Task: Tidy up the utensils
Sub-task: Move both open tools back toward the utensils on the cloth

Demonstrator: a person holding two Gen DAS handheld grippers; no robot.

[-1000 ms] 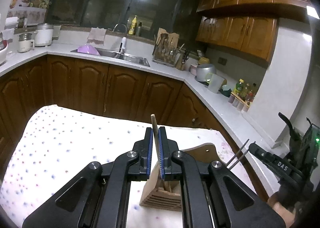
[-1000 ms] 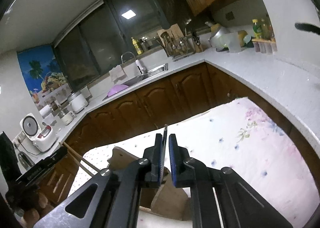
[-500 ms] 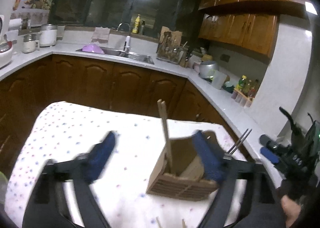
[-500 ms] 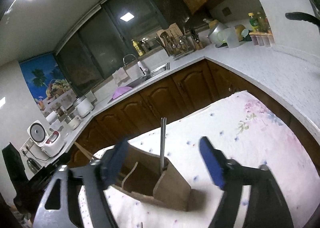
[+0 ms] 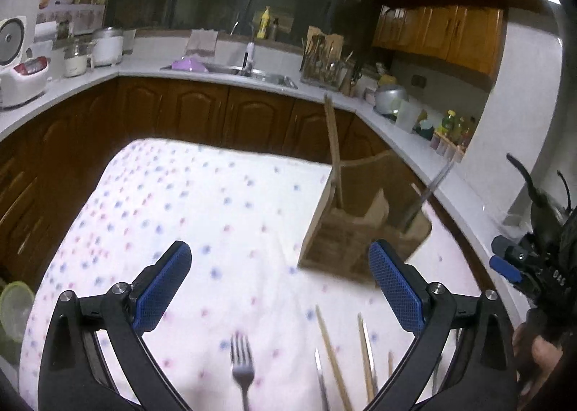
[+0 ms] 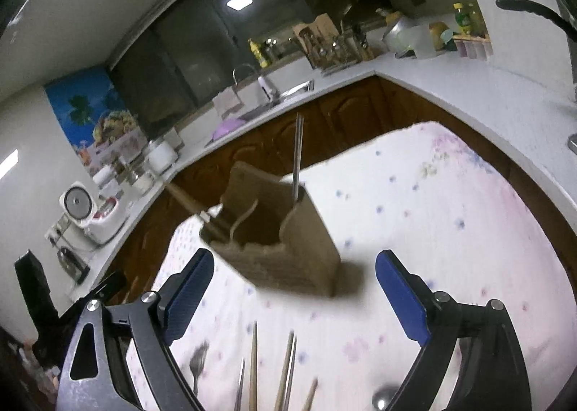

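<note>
A tabletop (image 5: 187, 194) in a spotted cloth carries one wooden holder (image 5: 364, 230) near its far right corner, one fork (image 5: 242, 367) and several chopsticks (image 5: 331, 353) at the near edge. Two hand-held grippers, left hand-held gripper (image 5: 277, 288) and right hand-held gripper (image 6: 295, 297), have just been opened wide; nothing is held.

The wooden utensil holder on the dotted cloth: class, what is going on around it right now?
A person is sorting utensils with two hand-held grippers. Both the left gripper and the right gripper have just been opening, with nothing between their fingers. A wooden chopstick and metal chopsticks stand in the wooden holder. A fork and more chopsticks lie on the cloth.
</note>
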